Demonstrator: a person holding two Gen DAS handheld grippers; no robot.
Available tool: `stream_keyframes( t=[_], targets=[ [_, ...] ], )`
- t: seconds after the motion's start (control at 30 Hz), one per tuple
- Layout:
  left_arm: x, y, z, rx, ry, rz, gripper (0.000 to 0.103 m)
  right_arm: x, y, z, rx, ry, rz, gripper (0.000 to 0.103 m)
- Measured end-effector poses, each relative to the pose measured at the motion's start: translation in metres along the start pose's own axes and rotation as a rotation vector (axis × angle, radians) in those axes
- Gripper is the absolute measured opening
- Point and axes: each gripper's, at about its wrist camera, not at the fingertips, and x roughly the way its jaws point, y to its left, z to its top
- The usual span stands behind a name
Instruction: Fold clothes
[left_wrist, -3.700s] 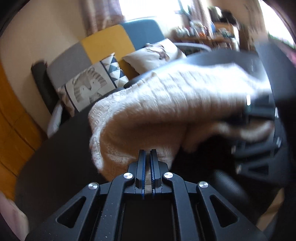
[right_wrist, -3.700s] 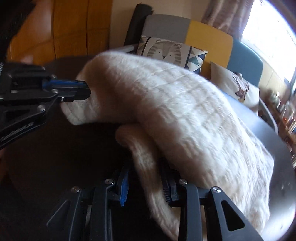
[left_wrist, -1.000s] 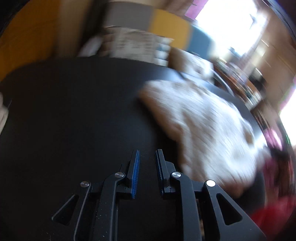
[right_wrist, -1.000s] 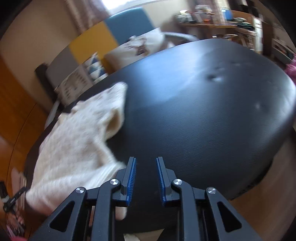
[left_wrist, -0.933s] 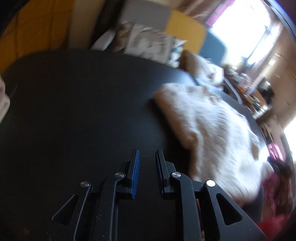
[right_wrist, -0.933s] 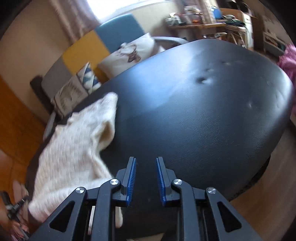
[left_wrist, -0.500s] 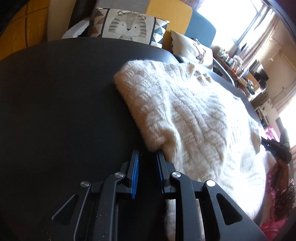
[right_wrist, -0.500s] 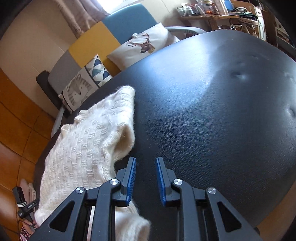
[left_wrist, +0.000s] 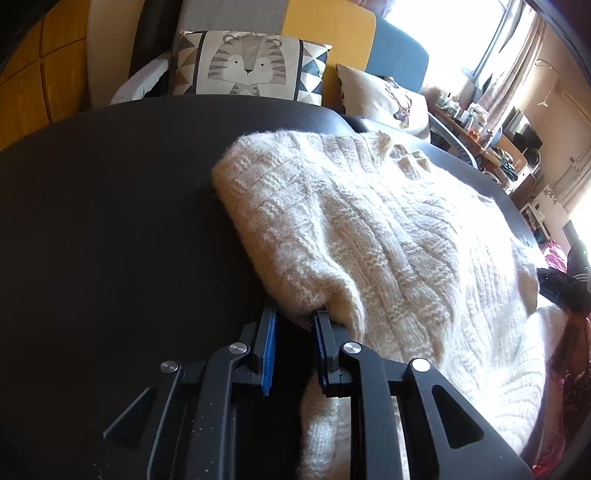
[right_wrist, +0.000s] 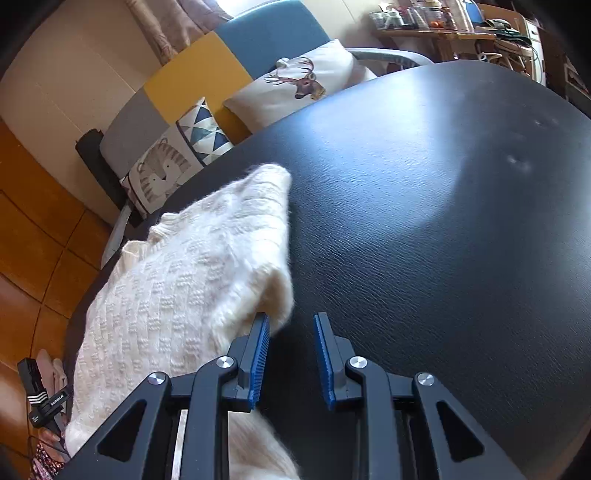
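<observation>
Heads up: both your left gripper (left_wrist: 293, 345) and right gripper (right_wrist: 290, 356) have jaws slightly apart, gripping nothing (sweater (left_wrist: 388, 251) lies bunched on the black tabletop (right_wrist: 424, 221)), so closing now probably pinches just fuzz beside that rolled edge and the fold slips.

A: Knitted garments shown?
B: One — a cream sweater (left_wrist: 388, 236), lying against the left gripper (left_wrist: 293, 317).
A: Grippers?
B: Two; the right gripper (right_wrist: 290, 321) has the sweater at its left finger.
A: Cushions beyond the grippers?
B: Two — a tiger cushion (left_wrist: 247, 66) and a deer cushion (right_wrist: 303, 83).
A: Surfaces?
B: One black table (right_wrist: 424, 221).
</observation>
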Motion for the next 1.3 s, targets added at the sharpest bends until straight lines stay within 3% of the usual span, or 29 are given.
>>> stream_keyframes(
  t=[0.17, 0.3, 0.4, 0.47, 0.63, 0.87, 0.9, 1.0, 1.07, 1.17, 1.23, 1.3],
  targets=[
    [0.001, 0.005, 0.009, -0.009, -0.011, 0.024, 0.019, 0.018, 0.003, 0.011, 0.008, -0.006, -0.023, 0.024],
    [0.013, 0.009, 0.012, -0.087, -0.033, 0.004, 0.019, 0.028, 0.0, 0.012, 0.054, -0.014, 0.041, 0.023],
    [0.02, 0.012, 0.014, -0.153, -0.055, -0.017, 0.019, 0.035, 0.003, 0.01, 0.045, -0.015, 0.048, 0.006],
    [0.02, 0.015, 0.016, -0.185, -0.071, -0.018, 0.013, 0.033, 0.004, 0.009, 0.046, -0.036, 0.023, 0.006],
    [-0.002, 0.007, 0.027, -0.166, -0.167, 0.052, 0.008, 0.006, 0.01, 0.016, 0.053, -0.151, -0.008, 0.005],
    [-0.055, -0.018, 0.035, -0.062, -0.355, 0.068, 0.005, -0.048, 0.044, 0.029, -0.024, -0.327, -0.062, 0.005],
    [-0.06, -0.02, 0.035, -0.057, -0.376, 0.08, 0.0, -0.056, 0.05, 0.03, -0.039, -0.353, -0.072, 0.005],
    [-0.075, -0.022, 0.039, -0.034, -0.432, 0.139, 0.0, -0.079, 0.067, 0.034, -0.074, -0.435, -0.105, 0.005],
    [-0.076, -0.025, 0.041, -0.019, -0.405, 0.143, 0.0, -0.094, 0.078, 0.036, -0.104, -0.493, -0.133, 0.005],
    [-0.057, -0.037, 0.037, 0.002, -0.315, 0.08, 0.0, -0.102, 0.113, 0.035, -0.252, -0.533, -0.175, 0.005],
    [-0.036, -0.055, 0.029, 0.044, -0.253, 0.032, 0.0, -0.093, 0.145, 0.03, -0.386, -0.503, -0.192, 0.005],
    [-0.014, -0.075, 0.023, 0.079, -0.207, -0.034, 0.0, -0.077, 0.175, 0.02, -0.488, -0.456, -0.15, 0.005]
  ],
)
